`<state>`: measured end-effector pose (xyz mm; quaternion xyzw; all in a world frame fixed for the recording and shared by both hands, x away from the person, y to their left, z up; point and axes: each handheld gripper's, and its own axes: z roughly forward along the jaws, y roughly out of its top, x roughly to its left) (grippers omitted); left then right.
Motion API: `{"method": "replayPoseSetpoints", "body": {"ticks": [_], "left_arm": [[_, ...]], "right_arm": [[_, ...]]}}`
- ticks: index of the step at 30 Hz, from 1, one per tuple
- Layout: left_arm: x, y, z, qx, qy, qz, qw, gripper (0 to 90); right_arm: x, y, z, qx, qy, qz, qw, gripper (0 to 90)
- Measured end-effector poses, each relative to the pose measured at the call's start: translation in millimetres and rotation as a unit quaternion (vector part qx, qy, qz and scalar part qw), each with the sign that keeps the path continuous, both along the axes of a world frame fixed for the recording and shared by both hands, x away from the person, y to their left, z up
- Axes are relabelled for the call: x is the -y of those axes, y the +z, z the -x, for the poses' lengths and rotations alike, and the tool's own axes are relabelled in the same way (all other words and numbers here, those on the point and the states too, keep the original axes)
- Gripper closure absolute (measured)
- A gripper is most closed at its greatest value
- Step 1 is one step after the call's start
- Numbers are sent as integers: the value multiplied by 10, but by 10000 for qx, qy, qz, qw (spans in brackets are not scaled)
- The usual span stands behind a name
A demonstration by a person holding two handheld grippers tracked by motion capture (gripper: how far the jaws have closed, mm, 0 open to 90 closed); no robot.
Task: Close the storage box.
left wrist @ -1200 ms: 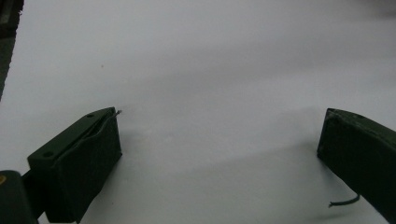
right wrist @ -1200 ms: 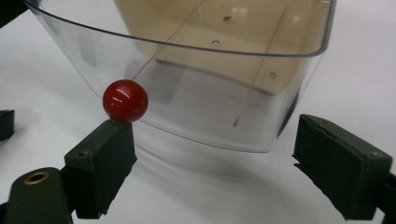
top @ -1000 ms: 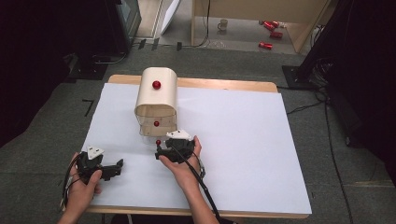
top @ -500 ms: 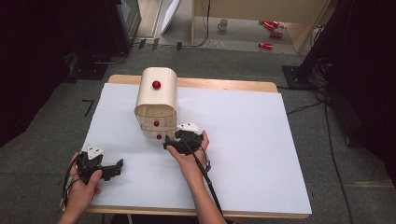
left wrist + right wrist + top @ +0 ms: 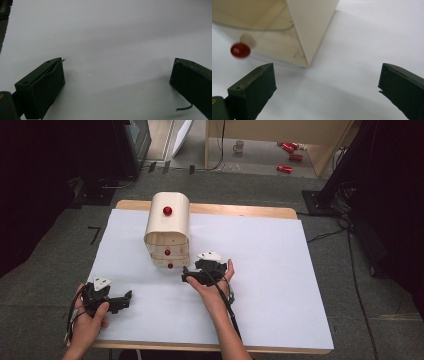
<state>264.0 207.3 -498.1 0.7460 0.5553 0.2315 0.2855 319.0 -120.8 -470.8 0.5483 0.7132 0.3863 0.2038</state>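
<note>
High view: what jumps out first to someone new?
The cream wooden drawer box with red knobs, standing at the back left of the white-covered table. The right gripper sits open just beside its lower drawers, while the left gripper rests open near the front left edge.

High view: fixed overhead, looks fwd/down on whole counter [image 5: 280, 270]. Left gripper view: low, close to white sheet [image 5: 112, 37]. Right gripper view: low, v. near cabinet [image 5: 312, 30] corner. Shared w/ high view: sheet, cabinet [image 5: 167, 232].
</note>
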Motion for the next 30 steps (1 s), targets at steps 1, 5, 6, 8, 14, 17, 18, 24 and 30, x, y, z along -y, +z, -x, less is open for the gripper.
{"method": "replayPoseSetpoints", "body": {"ticks": [1, 5, 6, 8, 14, 17, 18, 24, 30], "left_arm": [[0, 0, 0, 1, 2, 1, 10000, 0], [2, 0, 0, 1, 7, 4, 10000, 0], [2, 0, 0, 1, 7, 6, 10000, 0], [2, 0, 0, 1, 6, 3, 10000, 0], [3, -1, 1, 6, 9, 3, 10000, 0], [3, -1, 2, 10, 12, 3, 10000, 0], [3, -2, 2, 11, 11, 2, 10000, 0], [3, -1, 1, 6, 11, 5, 10000, 0], [3, -2, 2, 10, 11, 6, 10000, 0]], "right_arm": [[35, 7, 18, 6, 41, 61, 10000, 0], [308, 49, 105, -19, 84, 71, 9999, 0], [381, 57, 126, -14, 52, 87, 9999, 0], [531, 73, 172, -22, -5, 85, 10000, 0], [948, 90, 309, -8, -256, 132, 9996, 0], [1160, 82, 385, -21, -414, 119, 9991, 0], [1244, 78, 417, -22, -464, 95, 9989, 0], [1554, 58, 557, -23, -586, 187, 9981, 0], [1953, -22, 732, -124, -836, 153, 9963, 0]]}}
